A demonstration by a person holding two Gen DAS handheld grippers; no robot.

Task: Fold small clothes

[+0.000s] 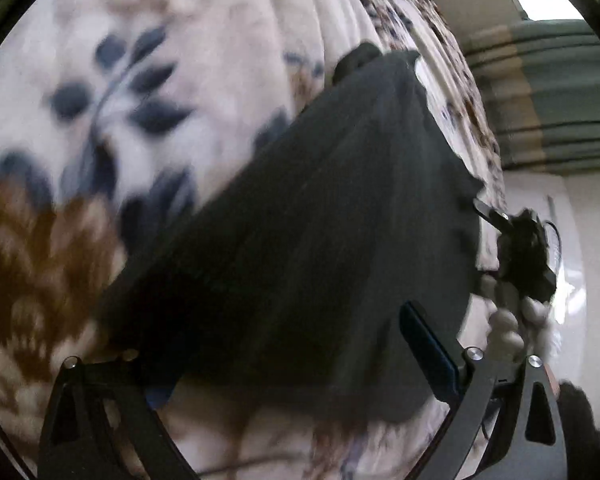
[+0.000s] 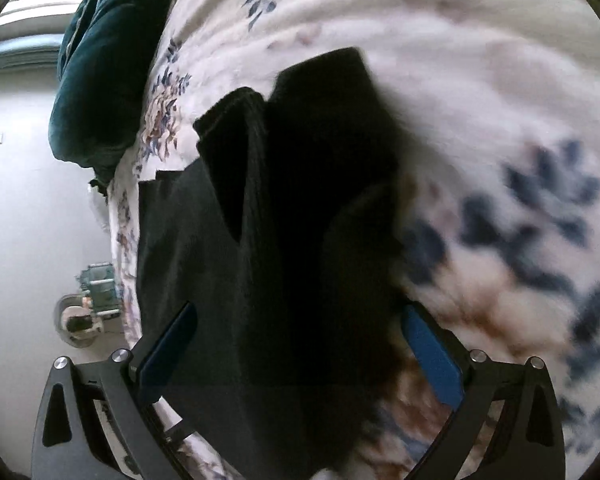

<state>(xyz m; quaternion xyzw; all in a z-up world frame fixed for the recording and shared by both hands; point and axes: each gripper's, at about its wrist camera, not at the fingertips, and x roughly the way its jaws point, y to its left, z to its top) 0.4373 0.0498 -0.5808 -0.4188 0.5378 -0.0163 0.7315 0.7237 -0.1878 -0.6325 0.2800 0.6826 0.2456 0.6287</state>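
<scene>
A small black garment lies on a floral blanket. In the left wrist view it fills the middle, and my left gripper stands open with the cloth lying between its fingers; the left finger is hidden under the cloth. The other gripper, held in a hand, sits at the garment's right edge. In the right wrist view the garment shows a folded sleeve at its top, and my right gripper is open around its near end, blue pads apart.
A dark teal cushion lies at the blanket's far left edge. Beyond the bed edge there is a pale floor with a small round object. Green and tan curtains hang at the right.
</scene>
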